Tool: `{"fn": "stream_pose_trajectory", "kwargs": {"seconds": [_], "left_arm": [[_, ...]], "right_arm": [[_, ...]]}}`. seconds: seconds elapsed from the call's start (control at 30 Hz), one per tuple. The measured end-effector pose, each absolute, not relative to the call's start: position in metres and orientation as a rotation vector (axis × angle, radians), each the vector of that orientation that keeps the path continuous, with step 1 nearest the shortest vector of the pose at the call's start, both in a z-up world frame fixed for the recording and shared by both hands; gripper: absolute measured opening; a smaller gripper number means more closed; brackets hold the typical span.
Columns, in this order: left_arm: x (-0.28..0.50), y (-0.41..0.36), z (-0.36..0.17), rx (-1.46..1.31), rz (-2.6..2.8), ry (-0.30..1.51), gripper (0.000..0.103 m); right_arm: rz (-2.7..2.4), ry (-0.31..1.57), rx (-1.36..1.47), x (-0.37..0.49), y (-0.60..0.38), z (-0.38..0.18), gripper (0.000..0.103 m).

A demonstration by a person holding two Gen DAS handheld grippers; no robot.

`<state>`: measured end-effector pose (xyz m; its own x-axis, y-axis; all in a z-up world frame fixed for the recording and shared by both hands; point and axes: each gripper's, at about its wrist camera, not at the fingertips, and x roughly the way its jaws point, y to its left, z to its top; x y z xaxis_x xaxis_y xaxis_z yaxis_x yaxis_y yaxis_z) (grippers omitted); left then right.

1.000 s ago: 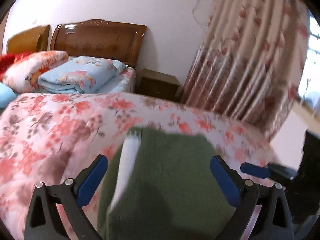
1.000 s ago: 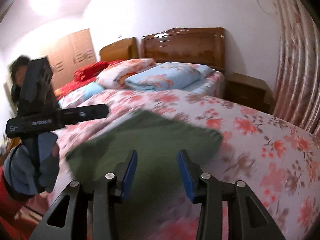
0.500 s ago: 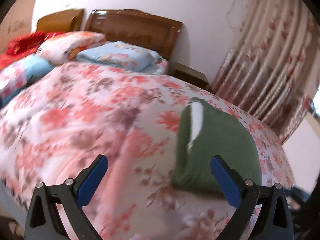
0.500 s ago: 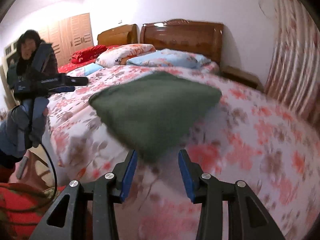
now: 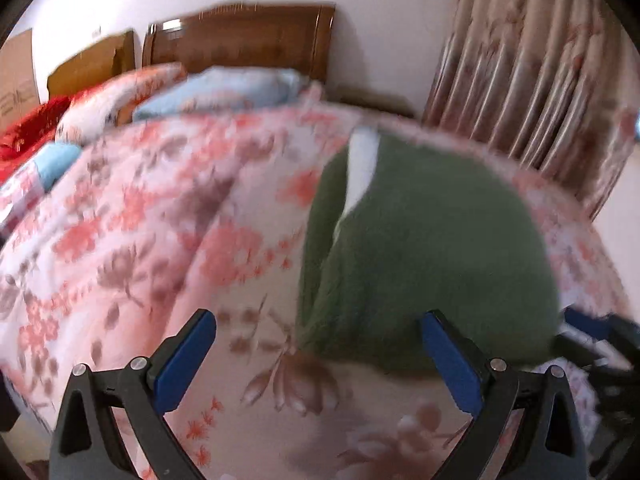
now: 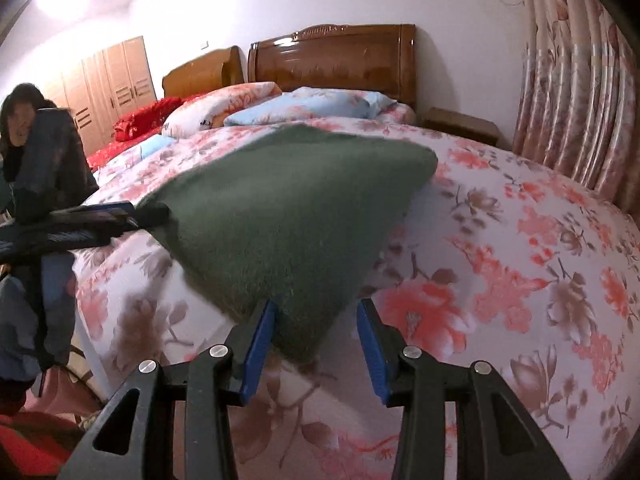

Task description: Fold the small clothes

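Observation:
A folded dark green garment (image 5: pixel 432 248) with a white strip at its far edge lies on the floral bed cover (image 5: pixel 160 220). My left gripper (image 5: pixel 320 356) is wide open and empty, just short of the garment's near left corner. In the right wrist view the garment (image 6: pixel 288 216) lies ahead, its near corner between the fingers of my right gripper (image 6: pixel 316 344), which is open and not pinching it. The left gripper's fingers (image 6: pixel 100 220) touch the garment's left corner there.
Pillows and a folded blue quilt (image 6: pixel 304 108) lie at the wooden headboard (image 6: pixel 332 60). A flowered curtain (image 6: pixel 576 92) hangs at the right, a nightstand (image 6: pixel 460 126) beside it. The person holding the grippers (image 6: pixel 36 152) stands at the left bed edge.
Both grippers have moved back in close to the green garment after pulling away. The right gripper's fingers now bracket its near corner. The garment stays flat on the bed.

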<state>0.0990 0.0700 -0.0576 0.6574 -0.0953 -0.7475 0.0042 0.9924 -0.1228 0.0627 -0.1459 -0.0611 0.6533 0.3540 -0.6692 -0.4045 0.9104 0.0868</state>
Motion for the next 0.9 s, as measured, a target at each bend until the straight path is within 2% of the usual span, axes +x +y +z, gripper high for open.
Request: {"fn": "stream_pose_trajectory", "kwargs": {"seconds": [0.1, 0.27, 0.37, 0.43, 0.5, 0.53, 0.57, 0.77, 0.9], "left_arm": [[0.074, 0.09, -0.043, -0.189, -0.066, 0.776, 0.103], [-0.009, 0.122, 0.039, -0.186, -0.029, 0.38, 0.103], [-0.035, 0.129, 0.068, -0.199, 0.054, 0.289, 0.103], [-0.043, 0.128, 0.08, -0.207, 0.075, 0.268, 0.103], [-0.044, 0.124, 0.081, -0.202, 0.072, 0.249, 0.103], [-0.042, 0.119, 0.076, -0.189, 0.083, 0.241, 0.103], [-0.038, 0.113, 0.07, -0.17, 0.101, 0.26, 0.103], [-0.009, 0.081, 0.016, -0.105, 0.059, 0.498, 0.103], [-0.005, 0.059, -0.006, -0.076, 0.044, 0.569, 0.103]], "right_arm": [[0.423, 0.742, -0.1, 0.049, -0.153, -0.047, 0.044], [0.49, 0.613, -0.021, 0.006, -0.174, -0.004, 0.044], [0.484, 0.496, 0.04, -0.017, -0.184, 0.023, 0.045], [0.449, 0.441, 0.067, -0.027, -0.189, 0.038, 0.049], [0.424, 0.398, 0.102, -0.032, -0.192, 0.045, 0.066], [0.412, 0.387, 0.112, -0.032, -0.192, 0.044, 0.083], [0.394, 0.412, 0.109, -0.029, -0.19, 0.039, 0.086], [0.345, 0.578, 0.09, -0.012, -0.178, 0.004, 0.084], [0.313, 0.641, 0.045, -0.01, -0.17, -0.014, 0.084]]}}
